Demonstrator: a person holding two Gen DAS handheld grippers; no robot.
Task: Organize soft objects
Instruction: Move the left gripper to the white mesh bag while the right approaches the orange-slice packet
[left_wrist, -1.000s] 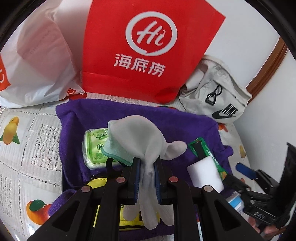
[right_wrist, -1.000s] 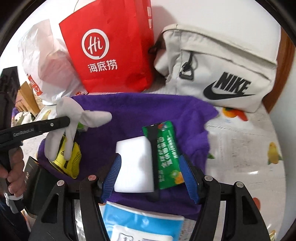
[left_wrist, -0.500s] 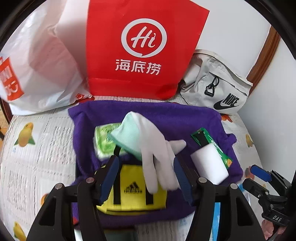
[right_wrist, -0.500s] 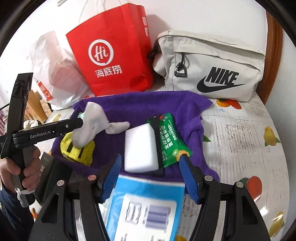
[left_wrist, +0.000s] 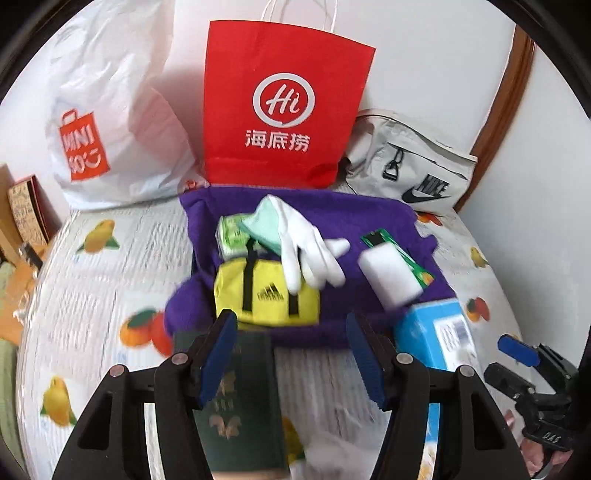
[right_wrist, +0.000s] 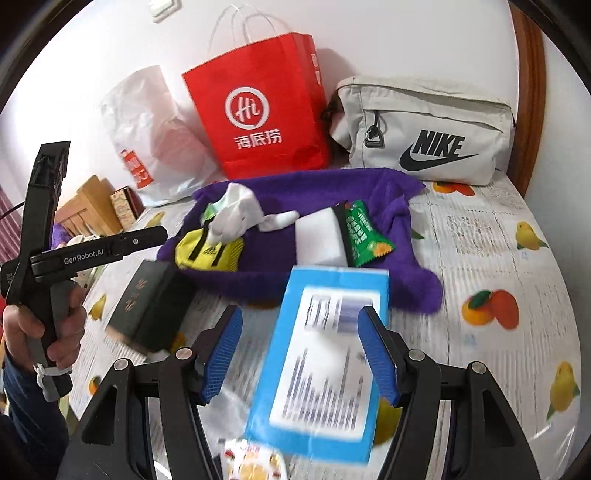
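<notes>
Lying limp on the yellow zip pouch (left_wrist: 266, 293), mid-frame, the floppy white cloth glove (left_wrist: 303, 251) is light; pinch its green cuff. Left gripper (left_wrist: 291, 363) and right gripper (right_wrist: 301, 354) both gape wide, holding nothing.

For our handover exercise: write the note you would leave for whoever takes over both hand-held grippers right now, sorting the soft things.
Left hand-held gripper: open, empty, above the green box.
Right hand-held gripper: open, empty, above the blue box.
On the purple towel: white glove draped over the yellow pouch and tissue pack; sponge beside a green wrapper.
Done: those soft items gathered on the towel.
Left: nothing soft visibly remains off it; check.
</notes>
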